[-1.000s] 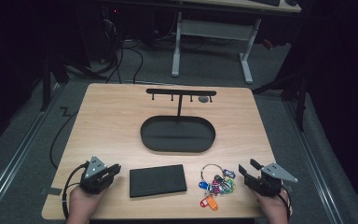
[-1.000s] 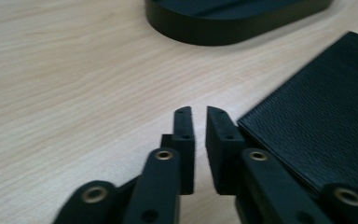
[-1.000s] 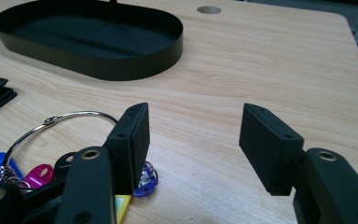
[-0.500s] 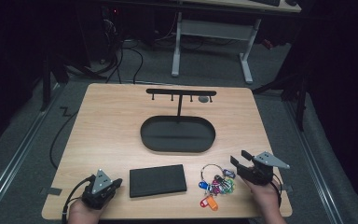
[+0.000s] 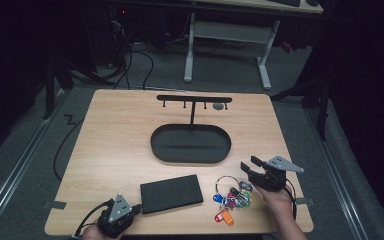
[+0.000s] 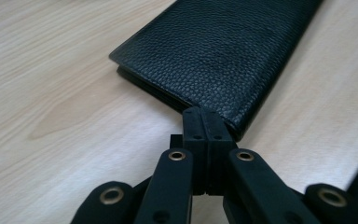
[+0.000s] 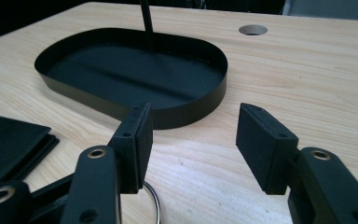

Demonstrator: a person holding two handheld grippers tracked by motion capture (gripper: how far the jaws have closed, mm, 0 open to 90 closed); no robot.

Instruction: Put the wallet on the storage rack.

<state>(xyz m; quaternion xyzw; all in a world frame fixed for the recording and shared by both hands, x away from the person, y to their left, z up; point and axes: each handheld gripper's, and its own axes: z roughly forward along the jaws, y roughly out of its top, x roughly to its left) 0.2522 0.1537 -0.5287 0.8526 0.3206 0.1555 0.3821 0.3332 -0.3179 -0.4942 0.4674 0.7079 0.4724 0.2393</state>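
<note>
- The left tool [image 6: 204, 122], pressed together, touches the black wallet [image 6: 223, 51] corner.
- The right tool [image 7: 192, 135], spread wide, hovers by the keys [image 5: 232, 197]; it probably grabs them next.

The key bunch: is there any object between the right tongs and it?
Nothing visible stands in the way. The open right tongs hover just beside the key bunch, whose ring shows directly under them. The wallet lies to the left and the tray farther back.
</note>
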